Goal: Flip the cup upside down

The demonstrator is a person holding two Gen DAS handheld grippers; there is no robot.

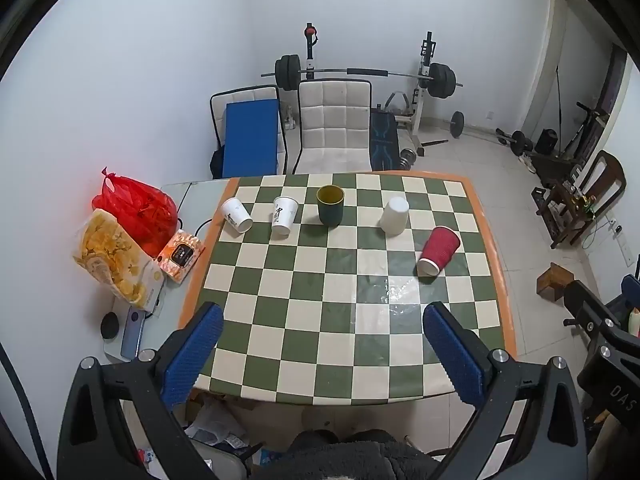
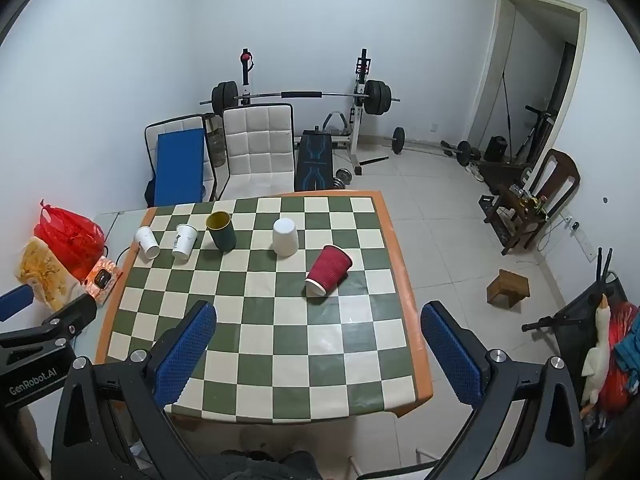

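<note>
Several cups stand in a row across the far half of the checkered table (image 1: 340, 320) (image 2: 280, 340). A dark green cup (image 1: 330, 205) (image 2: 221, 230) stands upright with its mouth up. A plain white cup (image 1: 395, 215) (image 2: 285, 236) is upside down. A red ribbed cup (image 1: 438, 250) (image 2: 329, 269) and two printed white paper cups (image 1: 237, 215) (image 1: 285, 215) (image 2: 147, 242) (image 2: 184, 241) appear mouth down too. My left gripper (image 1: 324, 356) and right gripper (image 2: 320, 354) are both open and empty, high above the near table edge.
A red bag (image 1: 136, 210), a snack bag (image 1: 116, 264), a small box (image 1: 182, 255) and a phone (image 1: 134, 332) lie on a side table at the left. Chairs (image 1: 334, 128) and a barbell rack stand behind the table. A wooden stool (image 2: 508, 288) sits on the floor at right.
</note>
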